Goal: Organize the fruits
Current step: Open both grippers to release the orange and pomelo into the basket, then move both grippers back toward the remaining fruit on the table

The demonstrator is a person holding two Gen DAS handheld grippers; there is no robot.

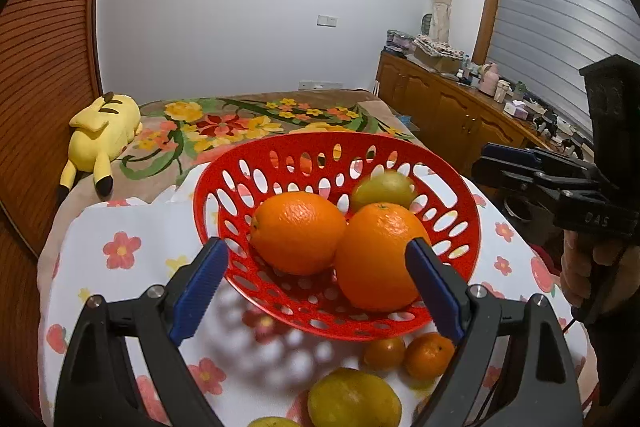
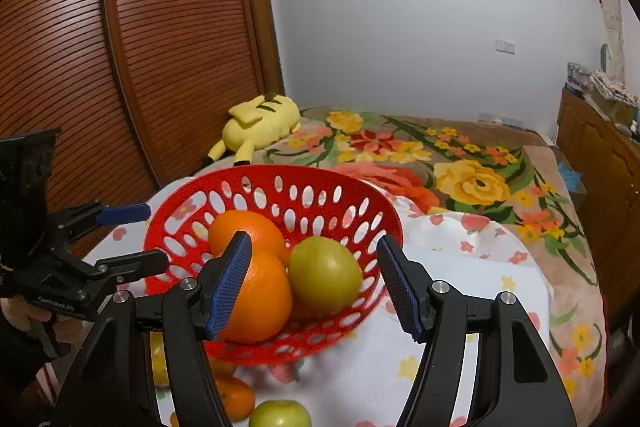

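A red perforated basket (image 1: 248,163) (image 2: 280,175) sits on a flowered white cloth and holds two big oranges (image 1: 298,237) (image 1: 380,259) and a green-yellow fruit (image 1: 382,187) (image 2: 324,275). My left gripper (image 1: 320,287) is open and empty just in front of the basket. My right gripper (image 2: 316,281) is open and empty, above the basket's near rim, its fingers either side of the fruit. Outside the basket lie two small tangerines (image 1: 428,355) (image 1: 384,353), a yellow-green fruit (image 1: 354,399) and a green fruit (image 2: 280,415).
The cloth (image 1: 132,227) covers a small table by a bed with a floral blanket (image 2: 472,183). A yellow plush toy (image 1: 102,135) lies on the bed. A wooden cabinet (image 1: 448,107) with clutter stands at the right, a slatted wardrobe (image 2: 120,67) at the left.
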